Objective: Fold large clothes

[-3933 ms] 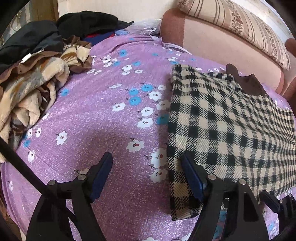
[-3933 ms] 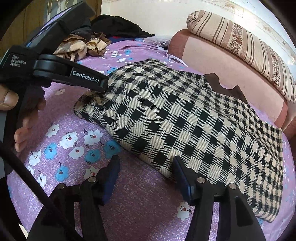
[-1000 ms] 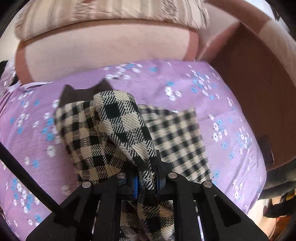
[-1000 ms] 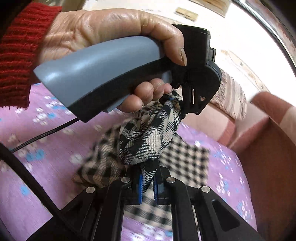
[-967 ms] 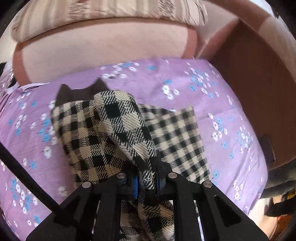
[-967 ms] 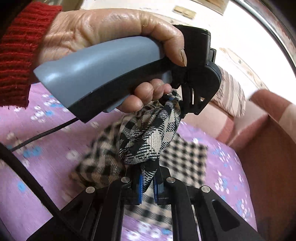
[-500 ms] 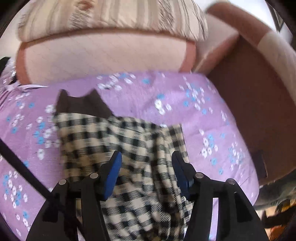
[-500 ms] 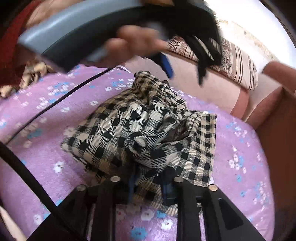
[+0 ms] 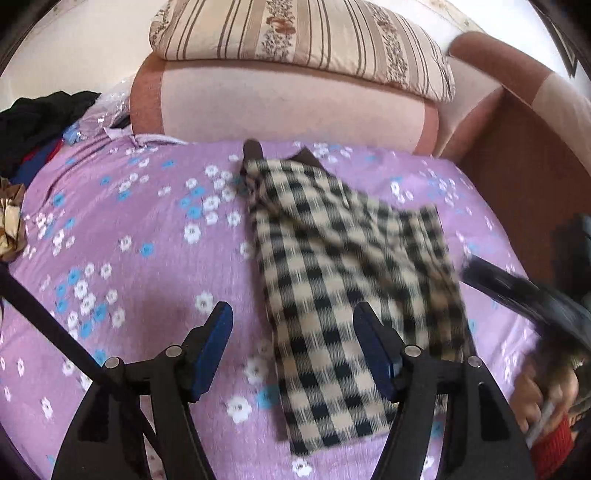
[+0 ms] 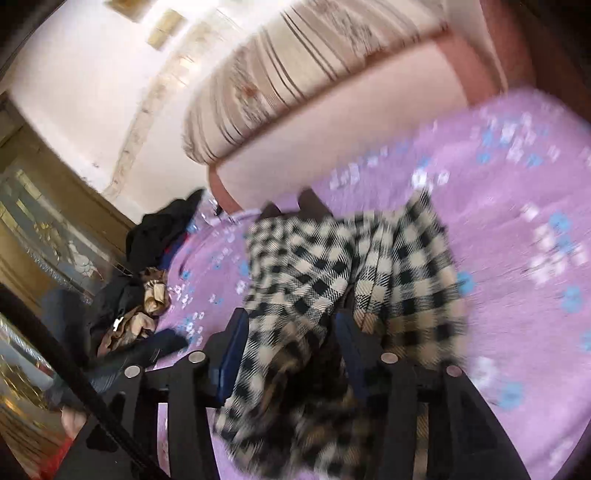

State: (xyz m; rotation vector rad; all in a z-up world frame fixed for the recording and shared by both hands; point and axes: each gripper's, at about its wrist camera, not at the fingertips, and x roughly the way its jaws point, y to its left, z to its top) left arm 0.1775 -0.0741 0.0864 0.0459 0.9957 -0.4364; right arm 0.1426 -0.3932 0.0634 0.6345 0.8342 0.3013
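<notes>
Both jaws spreading over the checked garment on the bed.

Through my left wrist camera, my left gripper [image 9: 291, 341] had its jaws spread and opening, pressing on nothing; the black-and-cream checked garment [image 9: 343, 288] lay folded on the purple flowered bedsheet [image 9: 122, 221], its near edge between the jaws but untouched. A striped pillow [image 9: 295, 33] rested on the pink headboard [image 9: 288, 107], dark clothes [image 9: 33, 118] heaped at far left. Through my right wrist camera, blurred, my right gripper [image 10: 288, 343] was opening too, the garment [image 10: 332, 266] rumpled between the parted jaws; whether a pad touched it I could not tell.
</notes>
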